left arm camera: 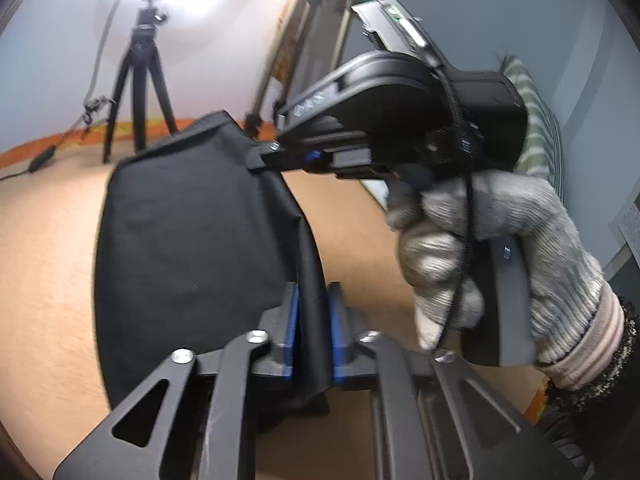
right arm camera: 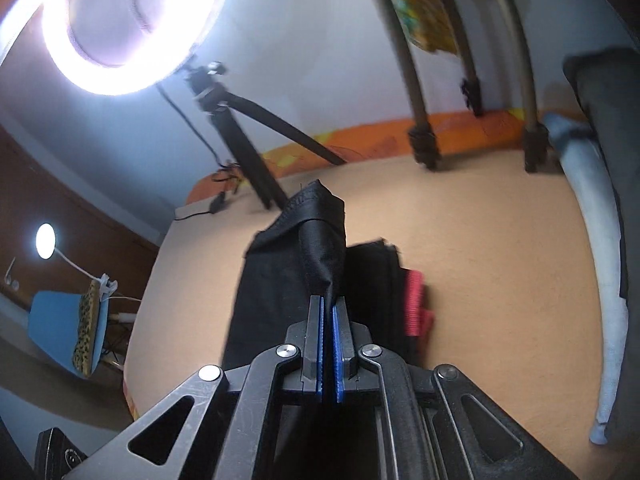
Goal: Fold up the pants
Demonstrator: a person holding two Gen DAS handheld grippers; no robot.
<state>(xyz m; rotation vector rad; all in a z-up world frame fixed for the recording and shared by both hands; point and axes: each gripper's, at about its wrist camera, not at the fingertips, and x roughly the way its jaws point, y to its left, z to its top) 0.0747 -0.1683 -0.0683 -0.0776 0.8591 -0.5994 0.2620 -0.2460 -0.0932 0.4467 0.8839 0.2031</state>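
Here the black pants (left arm camera: 192, 232) hang as a sheet above the tan bench (left arm camera: 48, 264), stretched between the two claws. In the left wrist view the left claw (left arm camera: 313, 320) has a rolled edge of the cloth running between its blue pads (left arm camera: 294, 320); the pads stand a little apart, and whether they press on the fabric cannot be told from this view. The right claw (left arm camera: 260, 158) shows in the same view, higher and further off, pinching the far top corner of the pants, with a hand in a grey knitted glove (left arm camera: 500, 248) wrapped around its handle. In the right wrist view the right claw (right arm camera: 329, 312) is clenched tight on a bunched fold of the pants (right arm camera: 320, 240), the blue pads nearly touching with only the cloth between them. Beyond that fold, a dark folded pile (right arm camera: 376, 280) lies on the bench with a red ribbed piece (right arm camera: 416, 300) at its side. A black tripod (left arm camera: 140, 80) stands at the far edge of the bench, and a ring light (right arm camera: 120, 32) glows above it.
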